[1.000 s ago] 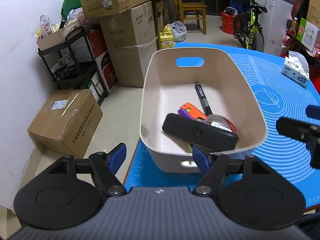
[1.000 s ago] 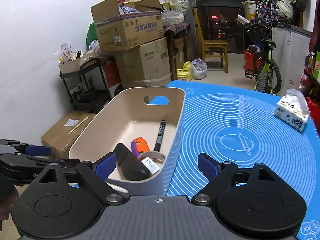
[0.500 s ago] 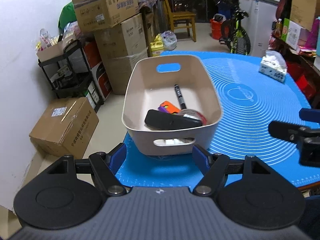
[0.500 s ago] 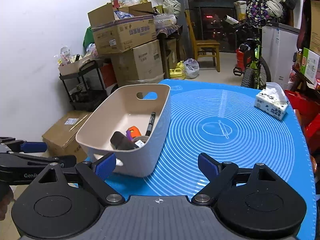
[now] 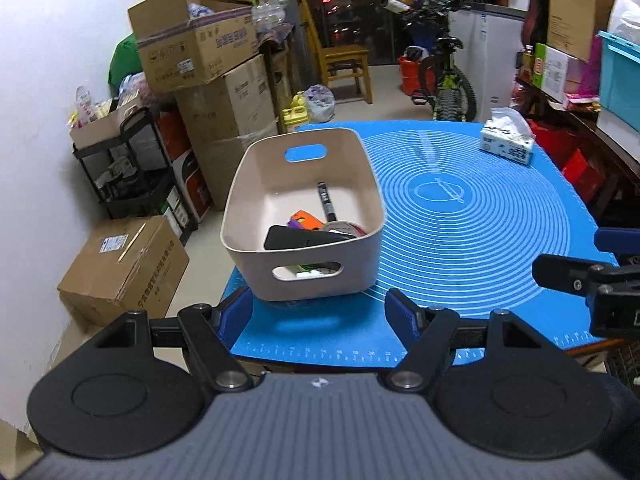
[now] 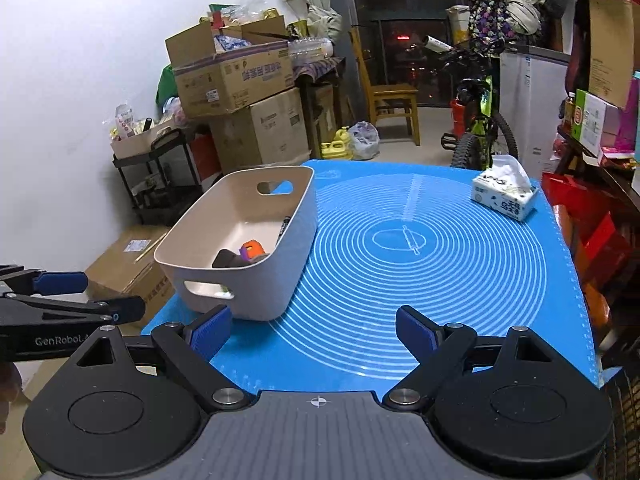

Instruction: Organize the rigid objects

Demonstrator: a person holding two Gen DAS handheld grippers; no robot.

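Bin (image 5: 362, 184) holds marker (image 5: 327, 208), black case (image 5: 304, 238), orange item (image 5: 306, 219).

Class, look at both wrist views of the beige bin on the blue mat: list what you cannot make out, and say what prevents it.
- Beige bin, right wrist view: its near wall hides most of the contents; only part of the orange item shows.
- Left wrist view: the black flat object covers whatever lies beneath it.
- Tissue pack: print too small to read.
- Right gripper, left wrist view: cut off by the frame edge.
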